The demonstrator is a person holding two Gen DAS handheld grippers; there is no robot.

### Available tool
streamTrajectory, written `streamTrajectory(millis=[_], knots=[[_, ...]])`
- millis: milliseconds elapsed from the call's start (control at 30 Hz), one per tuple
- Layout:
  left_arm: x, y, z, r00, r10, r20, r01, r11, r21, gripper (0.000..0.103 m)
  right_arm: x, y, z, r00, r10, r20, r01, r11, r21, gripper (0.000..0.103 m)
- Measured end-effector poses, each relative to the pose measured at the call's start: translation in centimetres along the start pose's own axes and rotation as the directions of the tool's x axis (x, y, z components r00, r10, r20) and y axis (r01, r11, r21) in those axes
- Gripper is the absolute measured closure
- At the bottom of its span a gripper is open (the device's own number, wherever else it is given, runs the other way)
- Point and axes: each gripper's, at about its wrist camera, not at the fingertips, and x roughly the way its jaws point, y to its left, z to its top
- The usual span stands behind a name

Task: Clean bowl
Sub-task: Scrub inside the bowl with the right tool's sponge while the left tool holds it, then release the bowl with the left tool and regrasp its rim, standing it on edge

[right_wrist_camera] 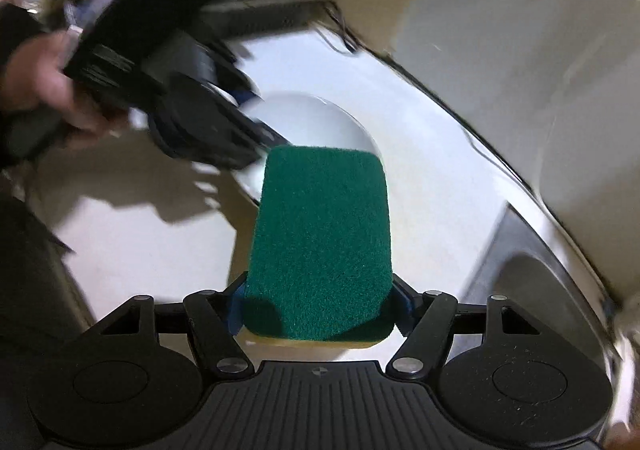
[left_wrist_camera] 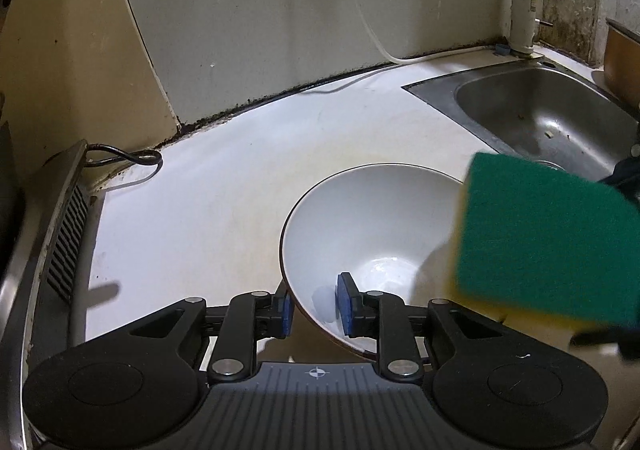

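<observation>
Presently, I hold the left hand-held gripper [left_wrist_camera: 316,304] clamped on the near rim of the bowl [left_wrist_camera: 376,226], one pad inside, one outside. The bowl sits on the white tabletop [left_wrist_camera: 208,186], just left of the steel sink [left_wrist_camera: 548,118]. My right hand-held gripper [right_wrist_camera: 318,304] grasps the sponge [right_wrist_camera: 320,242] by its sides, poised over the bowl's right edge. I judge scrubbing not yet begun; wiping and rinsing remain. The bowl is smooth, glossy white, round with a dark rim; the sponge is rectangular, coarse green on top and soft yellow beneath.
</observation>
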Motion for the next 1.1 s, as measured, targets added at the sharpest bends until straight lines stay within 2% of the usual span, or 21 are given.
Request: streamTrajectory(millis=[67, 100, 200, 300, 467, 500, 533, 600, 633, 700, 733, 800, 867, 933, 1000, 1067, 1100], knots=[[0.1, 0.0, 0.0, 1.0, -0.001, 0.004, 0.001, 1.0, -0.001, 0.077, 0.6, -0.6, -0.2, 0.997, -0.08, -0.017, 0.08, 0.997, -0.014, 0.034], [0.1, 0.1, -0.1, 1.0, 0.0, 0.002, 0.0, 1.0, 0.001, 0.076, 0.5, -0.9, 0.0, 0.995, -0.096, -0.005, 0.096, 0.995, -0.002, 0.034], [0.2, 0.2, -0.2, 1.0, 0.018, -0.006, -0.018, 1.0, 0.006, 0.072, -0.6, 0.0, 1.0, 0.998, -0.007, 0.069, 0.007, 1.0, 0.002, 0.034], [-0.6, 0.3, -0.4, 0.998, 0.049, 0.03, -0.05, 0.998, 0.031, 0.07, -0.4, 1.1, 1.0, 0.996, 0.065, 0.055, -0.064, 0.998, -0.023, 0.034], [-3.0, 1.6, -0.5, 0.995, 0.055, 0.083, -0.057, 0.998, 0.014, 0.068, 0.2, -1.4, 0.1, 0.997, -0.06, 0.044, 0.057, 0.997, 0.056, 0.034], [-3.5, 1.6, -0.6, 0.994, 0.046, 0.096, -0.049, 0.998, 0.028, 0.068, 0.2, -1.7, 0.0, 0.996, -0.073, 0.045, 0.07, 0.995, 0.069, 0.034], [-4.7, 1.4, -0.8, 0.992, 0.01, 0.122, -0.02, 0.997, 0.081, 0.068, 0.0, -1.8, 0.0, 0.996, -0.064, 0.055, 0.06, 0.995, 0.076, 0.034], [-6.0, 0.5, -1.0, 0.988, -0.05, 0.145, 0.022, 0.981, 0.191, 0.068, -0.1, -1.4, -0.2, 0.997, -0.007, 0.073, 0.0, 0.996, 0.089, 0.034], [-6.8, -0.6, -1.3, 0.984, -0.096, 0.148, 0.047, 0.952, 0.302, 0.066, -0.1, -1.2, -0.2, 0.996, 0.031, 0.081, -0.039, 0.995, 0.094, 0.034], [-7.2, -1.9, -1.7, 0.982, -0.122, 0.141, 0.055, 0.912, 0.405, 0.056, 0.2, -0.9, -0.5, 0.992, 0.08, 0.095, -0.091, 0.989, 0.117, 0.034], [-7.1, -3.2, -2.1, 0.983, -0.133, 0.128, 0.055, 0.872, 0.486, 0.055, 0.4, -0.8, -0.7, 0.99, 0.098, 0.1, -0.111, 0.985, 0.132, 0.034], [-6.9, -4.7, -2.6, 0.982, -0.133, 0.131, 0.033, 0.813, 0.582, 0.045, 0.6, -1.1, -1.3, 0.989, 0.096, 0.114, -0.115, 0.978, 0.173, 0.034], [-6.2, -6.1, -3.0, 0.989, -0.108, 0.103, 0.012, 0.746, 0.666, 0.045, 0.2, -1.8, -1.8, 0.985, 0.101, 0.139, -0.13, 0.968, 0.217, 0.034], [-5.8, -7.1, -3.3, 0.995, -0.08, 0.064, 0.009, 0.695, 0.719, 0.045, -0.2, -2.1, -2.3, 0.976, 0.127, 0.176, -0.169, 0.953, 0.25, 0.034], [-5.5, -7.6, -3.1, 0.996, -0.082, 0.03, 0.034, 0.682, 0.73, 0.045, -0.2, -2.2, -2.3, 0.972, 0.146, 0.187, -0.192, 0.946, 0.262, 0.034], [-4.3, -8.0, -2.8, 0.999, -0.034, -0.003, 0.025, 0.669, 0.742, 0.047, 0.5, -1.9, -2.1, 0.972, 0.158, 0.171, -0.2, 0.943, 0.265, 0.034], [-3.7, -8.0, -2.7, 1.0, -0.012, -0.022, 0.024, 0.672, 0.74, 0.058, 0.8, -1.5, -2.2, 0.974, 0.161, 0.158, -0.198, 0.945, 0.26, 0.034]])
